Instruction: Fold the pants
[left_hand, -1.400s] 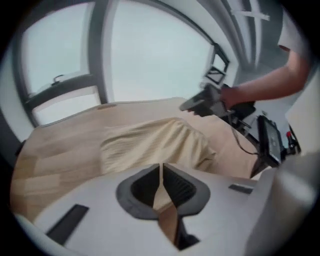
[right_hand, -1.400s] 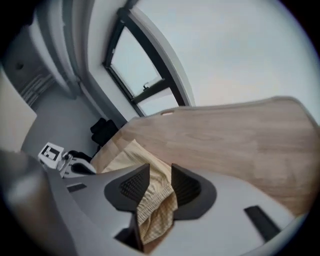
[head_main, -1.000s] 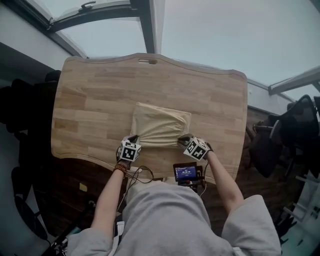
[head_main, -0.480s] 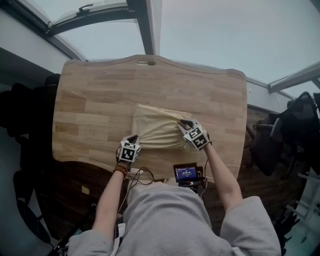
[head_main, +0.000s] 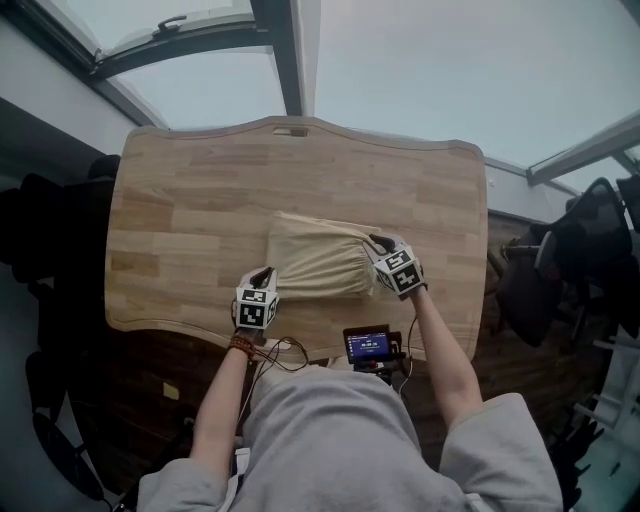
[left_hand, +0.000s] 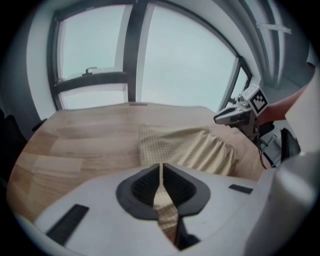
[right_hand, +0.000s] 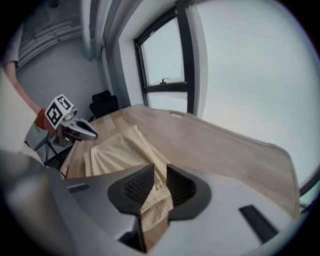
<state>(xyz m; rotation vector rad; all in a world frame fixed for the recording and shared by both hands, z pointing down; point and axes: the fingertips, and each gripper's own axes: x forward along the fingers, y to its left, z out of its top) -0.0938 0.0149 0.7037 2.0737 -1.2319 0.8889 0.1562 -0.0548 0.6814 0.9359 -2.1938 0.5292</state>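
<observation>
The right gripper (head_main: 378, 241) has swung off the near edge of the pants (head_main: 318, 258) and up along their right side, and now it sits by the far right corner of the bundle. The left gripper (head_main: 264, 272) has barely shifted and is still at the near left corner. The pants haven't travelled: a cream, already folded rectangle, lying flat in the middle of the wooden table (head_main: 180, 190), gathered end toward the person's right.

Over to the right gripper view: the jaws stand apart and have just been opening. A fold of the cream cloth lies in the gap between them, resting against one pad and clear of the other (loose, not squeezed). Beyond the jaws the rest of the pants spreads across the wood.

Left gripper view now. The jaws are pressed almost together, with a thin strip of the same cream cloth caught in the slit, so that one is pinching the near left corner. The bundle lies straight ahead of it, and the other gripper shows at the pants' far side.

From the head view, both arms in grey sleeves (head_main: 500, 450) reach out over the near table edge. There's a beaded bracelet (head_main: 240, 343) on the left wrist. A small lit screen (head_main: 367, 345) sits at the near edge, between the arms.
</observation>
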